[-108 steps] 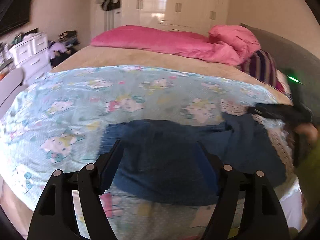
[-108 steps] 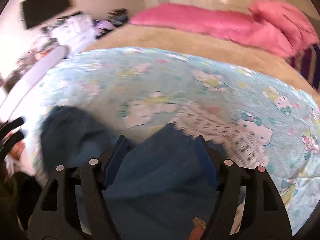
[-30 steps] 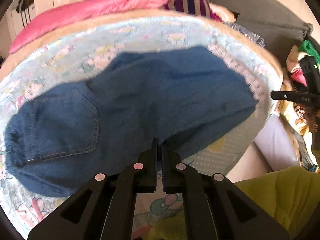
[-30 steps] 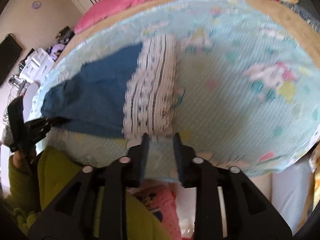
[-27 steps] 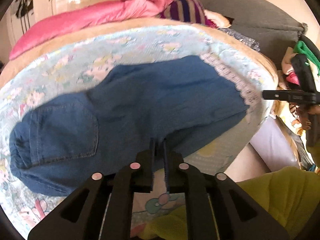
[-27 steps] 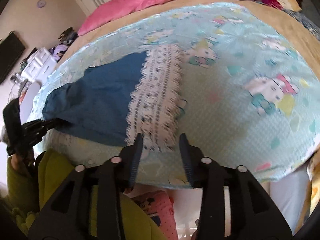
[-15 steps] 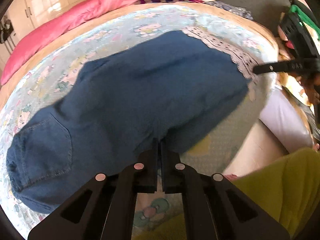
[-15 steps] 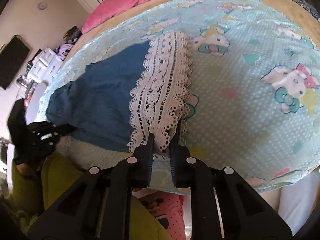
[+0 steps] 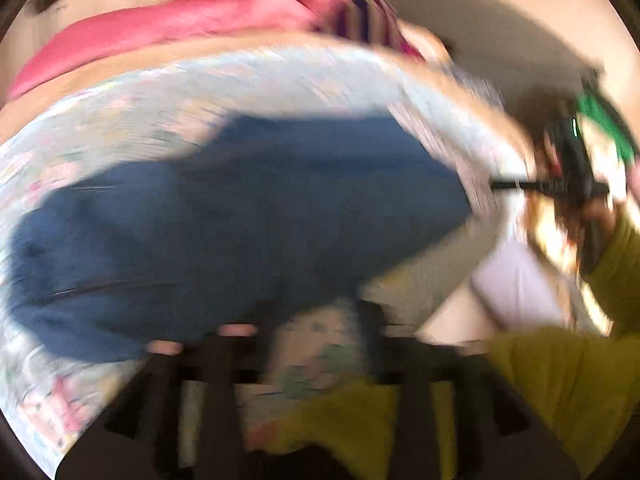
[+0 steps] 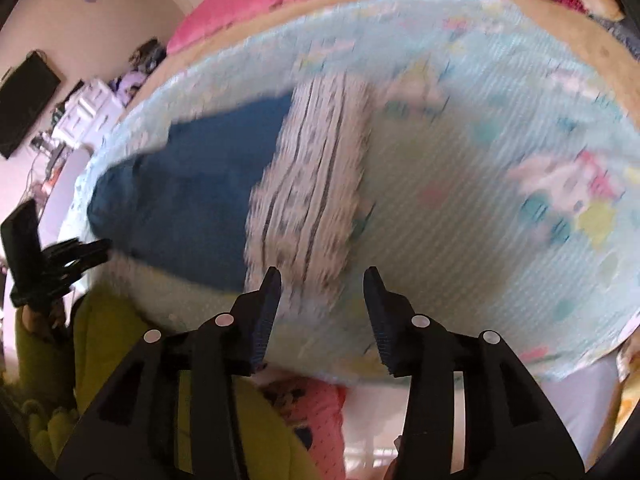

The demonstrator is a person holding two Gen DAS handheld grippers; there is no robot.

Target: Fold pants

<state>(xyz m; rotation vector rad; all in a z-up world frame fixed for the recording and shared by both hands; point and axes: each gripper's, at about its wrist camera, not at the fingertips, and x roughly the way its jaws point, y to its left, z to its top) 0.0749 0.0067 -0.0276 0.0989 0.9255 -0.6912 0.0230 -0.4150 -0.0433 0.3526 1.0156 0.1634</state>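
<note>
Both my grippers just let go of the jeans.
Blue denim pants with a white lace hem [image 10: 304, 184] lie flat on the pale cartoon-print bedsheet [image 10: 480, 184]; my right gripper [image 10: 322, 280] and left gripper [image 9: 292, 320] have just been opening, jaws parted, empty; pink quilt [image 9: 160, 20] at twelve o'clock.

Right gripper [image 10: 322, 280], jaws just opened, empty, beside lace hem [image 10: 308, 184]. Blue pants [image 10: 192, 184] lie flat on patterned sheet [image 10: 480, 160].

Bed [image 10: 500, 92] with pink bedding [image 9: 168, 20]; white drawers [image 10: 86, 114], black screen [image 10: 24, 100] on wall
</note>
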